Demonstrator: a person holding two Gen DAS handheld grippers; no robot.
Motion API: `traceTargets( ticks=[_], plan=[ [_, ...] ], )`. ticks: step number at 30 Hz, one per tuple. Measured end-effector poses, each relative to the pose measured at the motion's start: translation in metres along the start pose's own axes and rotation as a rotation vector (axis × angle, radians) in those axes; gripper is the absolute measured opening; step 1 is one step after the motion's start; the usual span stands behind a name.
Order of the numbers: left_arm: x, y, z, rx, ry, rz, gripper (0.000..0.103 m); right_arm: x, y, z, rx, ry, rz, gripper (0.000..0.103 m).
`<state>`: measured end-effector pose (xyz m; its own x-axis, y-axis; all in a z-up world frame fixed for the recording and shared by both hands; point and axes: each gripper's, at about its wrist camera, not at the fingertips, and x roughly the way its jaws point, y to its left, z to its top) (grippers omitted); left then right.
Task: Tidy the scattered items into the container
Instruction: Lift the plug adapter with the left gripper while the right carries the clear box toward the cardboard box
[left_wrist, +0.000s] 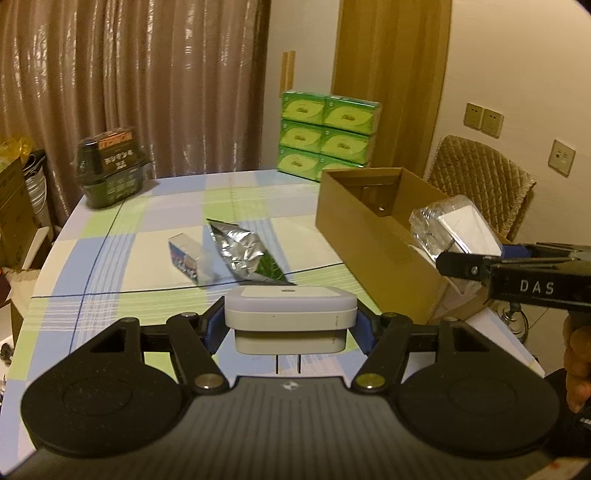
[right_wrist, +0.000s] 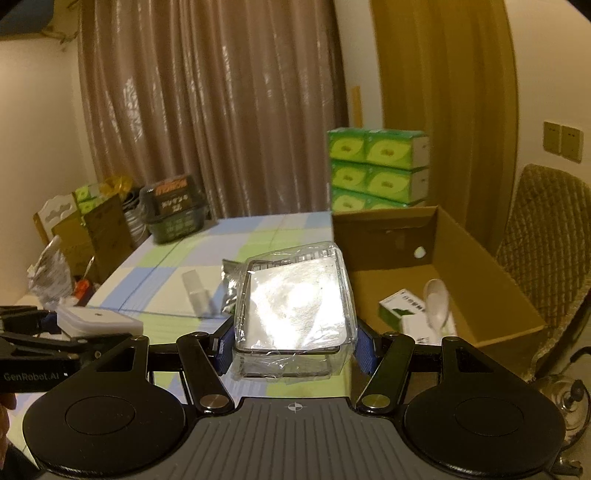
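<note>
My left gripper (left_wrist: 290, 326) is shut on a white plug-in night light (left_wrist: 290, 314), prongs down, held above the checked tablecloth (left_wrist: 129, 266). My right gripper (right_wrist: 295, 345) is shut on a clear plastic-wrapped box (right_wrist: 295, 306) with a white face, next to the open cardboard box (right_wrist: 491, 280). In the left wrist view that wrapped box (left_wrist: 458, 225) hangs over the cardboard box (left_wrist: 369, 236) at its near end. Inside the carton lie a green-and-white packet (right_wrist: 402, 314) and a white spoon (right_wrist: 437, 299). A silver foil pouch (left_wrist: 242, 251) and a small blue-and-white pack (left_wrist: 186, 260) lie on the cloth.
A dark green basket (left_wrist: 110, 177) with a dark packet stands at the table's far left corner. Stacked green tissue boxes (left_wrist: 328, 136) sit behind the carton. A quilted chair (right_wrist: 546, 251) stands right of the table. Brown curtains (left_wrist: 129, 74) hang behind, with clutter on the floor at left.
</note>
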<state>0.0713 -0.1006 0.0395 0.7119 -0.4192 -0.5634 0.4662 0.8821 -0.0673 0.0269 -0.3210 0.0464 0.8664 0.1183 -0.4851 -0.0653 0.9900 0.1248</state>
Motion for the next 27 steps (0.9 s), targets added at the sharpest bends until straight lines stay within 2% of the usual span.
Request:
traceTargets(
  ticks=[17, 27],
  plan=[
    [0.02, -0.051, 0.011, 0.058, 0.015, -0.084, 0.062, -0.022, -0.053, 0.001, 0.064, -0.023, -0.094, 0.059],
    [0.034, -0.073, 0.018, 0.083, 0.02, -0.107, 0.062, -0.024, -0.078, 0.002, 0.097, -0.03, -0.127, 0.059]
  ],
)
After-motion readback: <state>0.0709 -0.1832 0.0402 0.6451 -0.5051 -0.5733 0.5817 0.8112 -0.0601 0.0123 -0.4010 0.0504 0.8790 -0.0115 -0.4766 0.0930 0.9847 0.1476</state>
